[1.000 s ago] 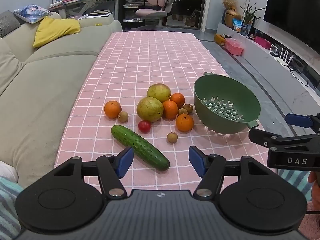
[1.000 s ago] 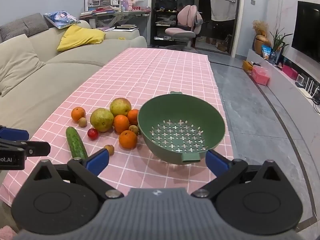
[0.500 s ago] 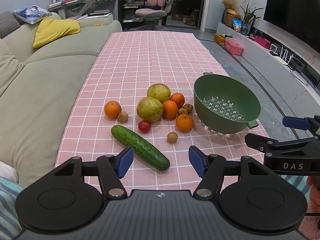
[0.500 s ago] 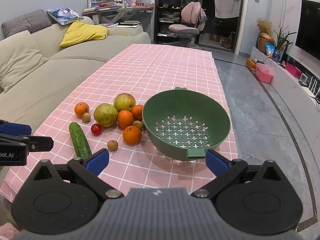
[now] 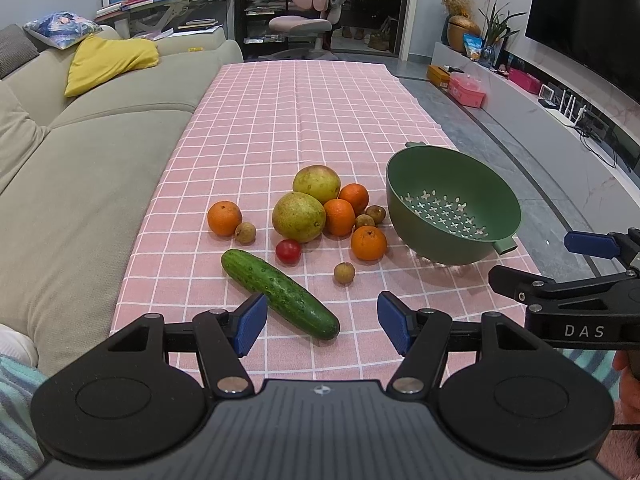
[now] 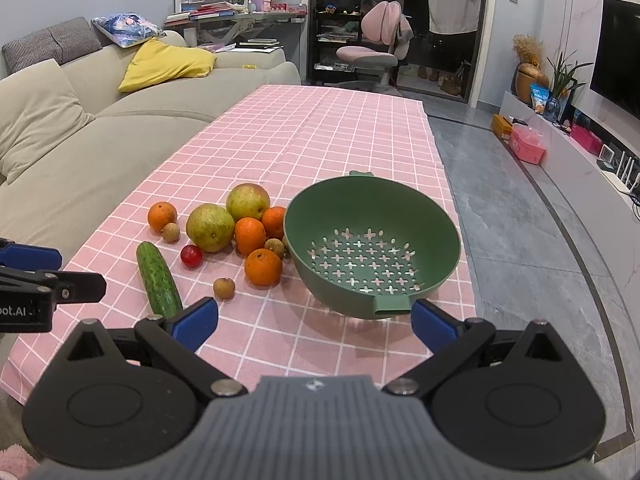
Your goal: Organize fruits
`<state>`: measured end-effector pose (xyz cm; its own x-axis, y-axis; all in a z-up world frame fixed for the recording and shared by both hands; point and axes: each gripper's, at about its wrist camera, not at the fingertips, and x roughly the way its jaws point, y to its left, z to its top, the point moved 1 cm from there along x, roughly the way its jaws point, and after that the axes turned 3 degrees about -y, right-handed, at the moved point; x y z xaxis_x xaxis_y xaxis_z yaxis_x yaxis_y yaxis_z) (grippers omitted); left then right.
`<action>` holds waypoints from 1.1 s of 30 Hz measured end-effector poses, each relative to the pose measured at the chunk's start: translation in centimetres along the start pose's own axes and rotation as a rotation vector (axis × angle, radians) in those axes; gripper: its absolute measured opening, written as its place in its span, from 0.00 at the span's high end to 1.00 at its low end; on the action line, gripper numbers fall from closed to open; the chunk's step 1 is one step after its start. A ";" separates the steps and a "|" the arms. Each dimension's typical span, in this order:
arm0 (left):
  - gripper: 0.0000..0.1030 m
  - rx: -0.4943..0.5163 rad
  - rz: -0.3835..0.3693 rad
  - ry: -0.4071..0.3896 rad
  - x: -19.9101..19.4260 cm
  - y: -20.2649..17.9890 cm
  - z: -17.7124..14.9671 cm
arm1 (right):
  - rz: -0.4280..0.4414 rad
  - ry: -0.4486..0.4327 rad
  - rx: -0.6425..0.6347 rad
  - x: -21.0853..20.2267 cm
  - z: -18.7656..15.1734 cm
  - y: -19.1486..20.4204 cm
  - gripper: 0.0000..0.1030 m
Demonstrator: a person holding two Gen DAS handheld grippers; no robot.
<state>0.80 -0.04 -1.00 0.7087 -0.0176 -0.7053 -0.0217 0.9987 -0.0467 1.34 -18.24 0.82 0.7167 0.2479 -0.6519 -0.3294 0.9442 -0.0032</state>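
A green colander [image 5: 454, 204] [image 6: 372, 248] stands empty on the pink checked tablecloth [image 5: 296, 112]. Left of it lies a cluster: two yellow-green pears [image 5: 298, 216], several oranges [image 5: 369, 242], small brown longans [image 5: 344, 272], a red tomato [image 5: 288, 251] and a cucumber [image 5: 280, 294] [image 6: 158, 280]. My left gripper [image 5: 322, 326] is open and empty, just short of the cucumber's near end. My right gripper [image 6: 314, 320] is open and empty, in front of the colander's near handle [image 6: 392, 304].
A beige sofa [image 5: 80, 152] runs along the table's left side. Grey floor [image 6: 520, 220] and a low TV cabinet [image 5: 560, 120] lie to the right. The table's far half shows only cloth. A pink chair [image 6: 372, 56] stands beyond the table.
The right gripper has risen and moved slightly forward toward the colander. The left gripper and the fruit have stayed nearly still.
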 end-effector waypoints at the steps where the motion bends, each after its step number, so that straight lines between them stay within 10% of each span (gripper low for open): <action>1: 0.27 0.000 0.000 0.000 0.0 0.0 0.0 | 0.000 0.000 0.000 0.0 0.0 0.0 0.04; 33: 0.27 0.002 -0.006 0.009 0.6 -0.3 -0.6 | -0.017 0.011 0.031 0.1 0.0 -0.4 0.04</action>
<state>0.82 -0.42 -1.83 0.7027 -0.0241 -0.7111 -0.0162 0.9986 -0.0499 1.48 -18.60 0.75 0.7152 0.2290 -0.6604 -0.2975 0.9547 0.0088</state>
